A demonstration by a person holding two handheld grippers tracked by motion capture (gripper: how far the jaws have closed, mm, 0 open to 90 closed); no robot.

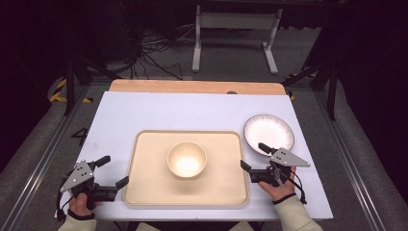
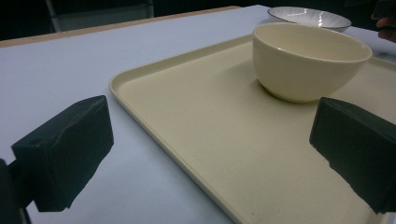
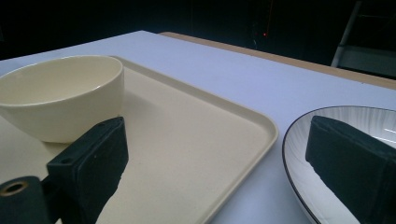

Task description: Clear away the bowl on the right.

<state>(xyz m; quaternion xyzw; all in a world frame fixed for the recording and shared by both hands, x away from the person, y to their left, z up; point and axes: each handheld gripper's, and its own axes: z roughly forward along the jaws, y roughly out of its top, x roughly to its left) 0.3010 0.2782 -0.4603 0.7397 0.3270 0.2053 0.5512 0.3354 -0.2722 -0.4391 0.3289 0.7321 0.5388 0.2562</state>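
Note:
A cream bowl (image 1: 186, 160) (image 2: 308, 58) (image 3: 58, 95) stands upright in the middle of a beige tray (image 1: 149, 183) (image 2: 201, 121) (image 3: 196, 135). A white plate with a dark rim (image 1: 268, 134) (image 3: 303, 158) (image 2: 308, 16) lies on the table just right of the tray. My left gripper (image 1: 112, 172) (image 2: 210, 154) is open at the tray's left edge, one jaw over the tray's rim. My right gripper (image 1: 254, 156) (image 3: 219, 168) is open at the tray's right edge, one jaw over the plate's near rim, the other over the tray. Both hold nothing.
The white tabletop (image 1: 192, 110) has a wooden strip (image 1: 197, 86) along its far edge. Beyond it stand a white frame (image 1: 235, 33) and cables (image 1: 149, 53) on the floor. Metal rails (image 1: 33, 163) run along both sides.

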